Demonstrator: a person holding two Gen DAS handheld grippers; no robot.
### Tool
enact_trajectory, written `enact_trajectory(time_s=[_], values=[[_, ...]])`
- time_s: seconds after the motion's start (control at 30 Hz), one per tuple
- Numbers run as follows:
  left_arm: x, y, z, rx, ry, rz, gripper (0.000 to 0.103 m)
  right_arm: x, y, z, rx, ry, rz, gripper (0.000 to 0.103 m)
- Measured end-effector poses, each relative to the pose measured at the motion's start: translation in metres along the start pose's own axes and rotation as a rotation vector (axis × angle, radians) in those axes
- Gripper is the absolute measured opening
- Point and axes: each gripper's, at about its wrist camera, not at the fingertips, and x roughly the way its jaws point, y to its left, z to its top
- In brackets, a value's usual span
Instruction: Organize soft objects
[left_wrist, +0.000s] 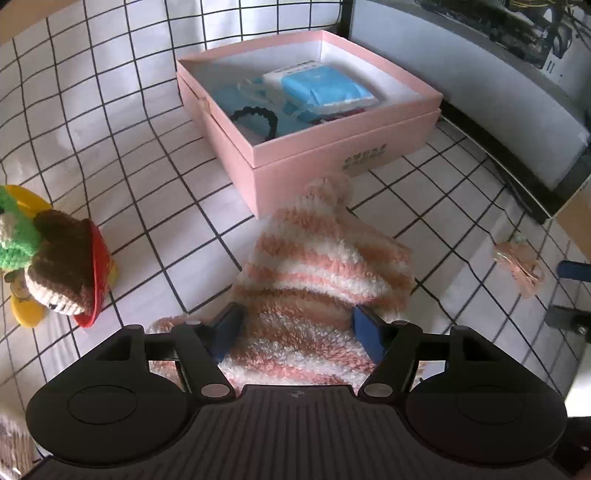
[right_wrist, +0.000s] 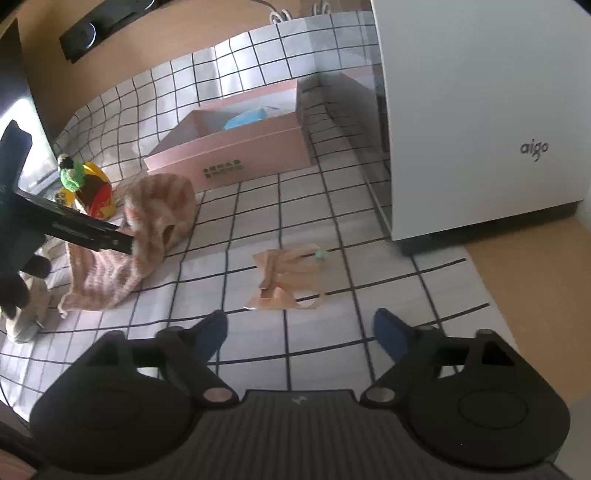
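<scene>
A fluffy pink-and-white striped sock (left_wrist: 314, 273) lies on the checked cloth in front of an open pink box (left_wrist: 347, 147). My left gripper (left_wrist: 297, 325) stands with its blue fingers (left_wrist: 229, 321) either side of the sock, which bunches between them; the jaws look partly closed on it. In the right wrist view the sock (right_wrist: 147, 229) hangs lifted at the left gripper's tip. The box (right_wrist: 236, 155) holds blue packets (left_wrist: 325, 88) and a black hair band (left_wrist: 255, 118). My right gripper (right_wrist: 299, 332) is open and empty above a peach face mask (right_wrist: 288, 280).
A knitted toy with green, brown and red parts (left_wrist: 55, 258) lies on a yellow item at the left; it also shows in the right wrist view (right_wrist: 86, 188). A white aigo appliance (right_wrist: 480, 110) stands at the right. The peach mask shows at the left view's right edge (left_wrist: 517, 266).
</scene>
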Motion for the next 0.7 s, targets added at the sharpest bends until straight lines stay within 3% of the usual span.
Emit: enact_trajectory(time_s=[0.1, 0.27, 0.3, 0.33, 0.37, 0.4, 0.47, 0.53, 0.6, 0.63, 0.7], values=[[0.003, 0.003, 0.002, -0.026, -0.008, 0.000, 0.076, 0.005, 0.001, 0.001, 0.015, 0.004, 0.039, 0.102], [0.007, 0.001, 0.003, -0.033, -0.027, 0.030, 0.078, 0.008, 0.011, 0.002, -0.033, 0.038, 0.006, 0.102], [0.007, 0.000, 0.002, -0.042, -0.043, 0.039, 0.078, 0.008, 0.014, 0.004, -0.062, 0.056, -0.002, 0.097], [0.007, 0.001, 0.000, -0.057, -0.059, 0.042, 0.077, 0.008, 0.019, 0.006, -0.110, 0.061, -0.006, 0.081], [0.007, 0.002, -0.001, -0.074, -0.076, 0.044, 0.073, 0.008, 0.024, 0.008, -0.153, 0.050, -0.007, 0.074], [0.006, 0.003, -0.003, -0.086, -0.092, 0.045, 0.070, 0.007, 0.029, 0.009, -0.185, 0.023, -0.022, 0.074], [0.001, 0.006, -0.008, -0.112, -0.116, 0.059, 0.040, 0.009, 0.035, 0.013, -0.205, -0.025, -0.055, 0.074], [-0.008, 0.012, -0.013, -0.150, -0.120, 0.042, 0.025, 0.016, 0.036, 0.018, -0.183, -0.045, -0.083, 0.074], [-0.016, 0.016, -0.018, -0.185, -0.116, 0.002, 0.023, 0.026, 0.033, 0.022, -0.161, -0.011, -0.081, 0.066], [-0.021, 0.016, -0.022, -0.187, -0.115, -0.006, 0.023, 0.030, 0.033, 0.023, -0.166, 0.012, -0.076, 0.049], [-0.029, 0.013, -0.030, -0.173, -0.116, -0.011, 0.022, 0.030, 0.040, 0.021, -0.224, 0.029, -0.093, 0.037]])
